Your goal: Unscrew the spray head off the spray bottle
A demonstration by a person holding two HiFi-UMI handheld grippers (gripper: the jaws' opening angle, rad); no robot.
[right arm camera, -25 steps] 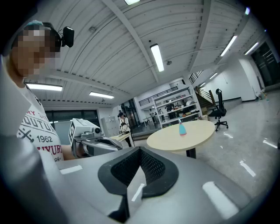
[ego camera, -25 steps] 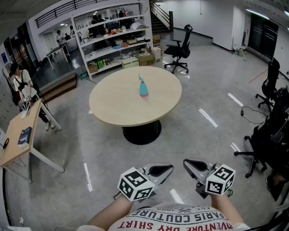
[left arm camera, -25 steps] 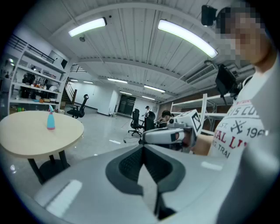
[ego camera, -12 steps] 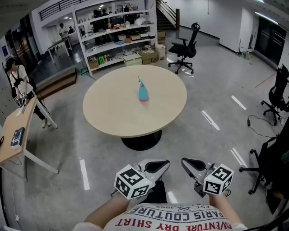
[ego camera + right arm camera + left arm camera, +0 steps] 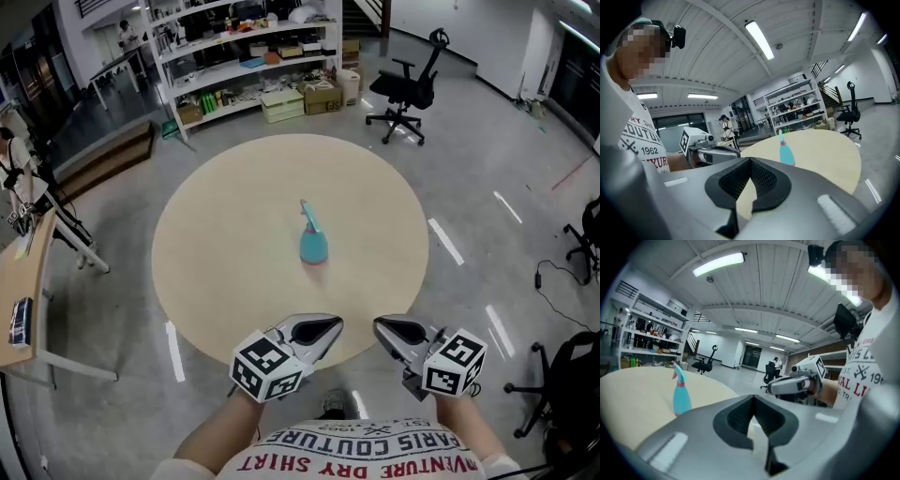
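Holding left claw [image 5: 330, 326] and right claw [image 5: 382, 327] clenched and empty over the near edge of the round surface [image 5: 216, 244], well apart from the spray bottle [image 5: 314, 247].

Facing a teal bottle upright near the middle of the pale surface, long axis vertical, base down, spray head [image 5: 307, 214] on top and not yet off, with a pinkish part sticking out to the left of the head in the left gripper view. Pointing both claws toward the bottle, side by side with a gap between them, jaws pressed together on nothing. Backed by shelves [image 5: 248, 56] and an office chair [image 5: 409, 89] on the floor beyond the surface.
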